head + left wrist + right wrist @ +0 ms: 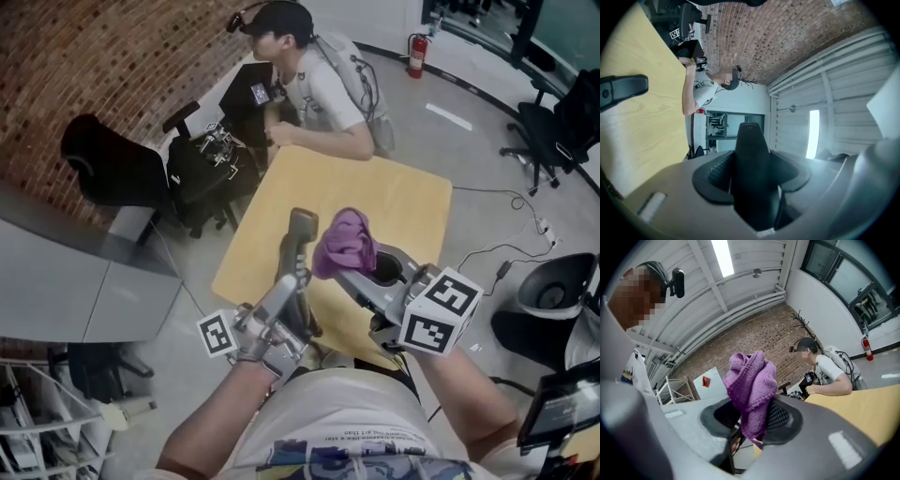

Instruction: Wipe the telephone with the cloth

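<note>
Purple knitted cloth (345, 242), pinched in the right gripper's (354, 274) fingers, hangs just right of the dark telephone handset (298, 246), which the left gripper (289, 286) clamps lengthwise, pointing away over the table's (394, 202) near edge.

No words or numbers can be read anywhere. A line of print on the shirt (337, 417) is too small to make out. A white board (714, 386) bears a plain red diamond sign.

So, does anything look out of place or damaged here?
Nothing stands out. The left gripper holds the telephone tilted up, and the right gripper holds the bunched purple cloth beside it; no spill or damage shows.
</note>
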Demonstrator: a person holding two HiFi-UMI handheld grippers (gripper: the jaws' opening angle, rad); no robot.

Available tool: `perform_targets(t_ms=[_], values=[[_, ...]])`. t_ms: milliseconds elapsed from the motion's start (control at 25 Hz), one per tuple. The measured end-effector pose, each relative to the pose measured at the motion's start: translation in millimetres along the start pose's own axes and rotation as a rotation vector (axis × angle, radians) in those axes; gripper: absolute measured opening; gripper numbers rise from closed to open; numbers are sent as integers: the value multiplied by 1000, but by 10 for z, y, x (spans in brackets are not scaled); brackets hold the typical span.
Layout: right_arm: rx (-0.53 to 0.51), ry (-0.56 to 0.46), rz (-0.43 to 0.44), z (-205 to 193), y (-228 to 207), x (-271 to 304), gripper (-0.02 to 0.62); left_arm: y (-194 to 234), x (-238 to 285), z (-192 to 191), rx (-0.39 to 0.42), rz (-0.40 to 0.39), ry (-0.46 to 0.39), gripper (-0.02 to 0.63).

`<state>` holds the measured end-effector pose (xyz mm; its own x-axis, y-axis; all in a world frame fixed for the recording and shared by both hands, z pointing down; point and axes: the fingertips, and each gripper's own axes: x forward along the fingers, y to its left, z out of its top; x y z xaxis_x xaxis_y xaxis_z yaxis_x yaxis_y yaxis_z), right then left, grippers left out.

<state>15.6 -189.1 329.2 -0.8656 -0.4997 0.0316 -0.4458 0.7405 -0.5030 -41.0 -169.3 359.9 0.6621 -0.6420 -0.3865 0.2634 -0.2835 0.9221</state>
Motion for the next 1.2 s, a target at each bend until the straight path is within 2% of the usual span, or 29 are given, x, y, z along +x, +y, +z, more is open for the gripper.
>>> perform_targets(t_ms=[600,1200], values=[[7,114,98,-434,283,0,121,71,21,82,10,29,-35,253],[26,197,169,-718,570,-152,121,178,-7,142,75,92,-59,253]])
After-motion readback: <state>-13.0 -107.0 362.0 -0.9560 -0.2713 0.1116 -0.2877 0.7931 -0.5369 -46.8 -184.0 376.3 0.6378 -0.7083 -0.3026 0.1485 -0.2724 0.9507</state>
